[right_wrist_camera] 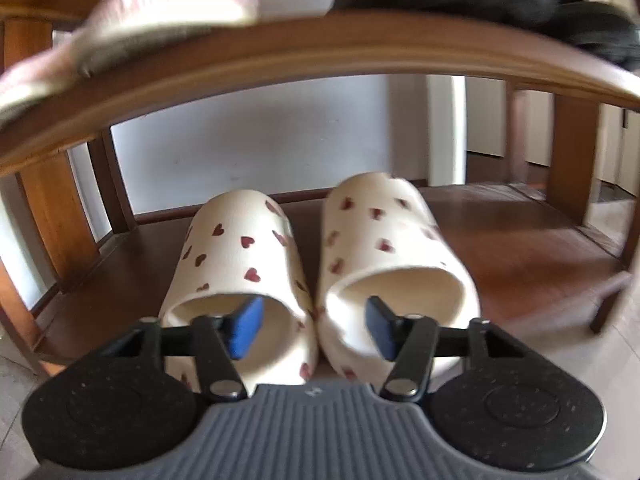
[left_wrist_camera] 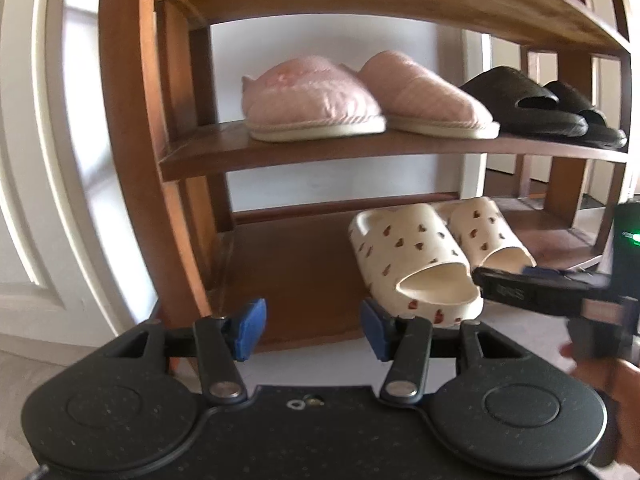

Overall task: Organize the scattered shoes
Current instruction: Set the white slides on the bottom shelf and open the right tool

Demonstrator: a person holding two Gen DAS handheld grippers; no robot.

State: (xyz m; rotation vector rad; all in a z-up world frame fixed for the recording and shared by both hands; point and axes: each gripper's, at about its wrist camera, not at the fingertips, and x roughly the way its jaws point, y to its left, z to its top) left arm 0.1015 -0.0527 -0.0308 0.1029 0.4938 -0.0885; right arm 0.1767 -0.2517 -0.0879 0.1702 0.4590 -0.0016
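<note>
The heart slides (right_wrist_camera: 316, 280) are set side by side, touching, at the front edge of the rack's (left_wrist_camera: 132, 120) bottom shelf, apparently toes inward. The right gripper (right_wrist_camera: 316, 326) is held wide just behind their heels, gripping nothing. The left gripper (left_wrist_camera: 312, 330) is held half open and empty before the same shelf.

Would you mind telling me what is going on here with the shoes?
A person with a gripper in each hand is tidying shoes onto a wooden rack. Pink slippers and black slides sit on the middle shelf. The heart-print slides lie on the bottom shelf; the right gripper is open at their heels, the left gripper empty.
</note>
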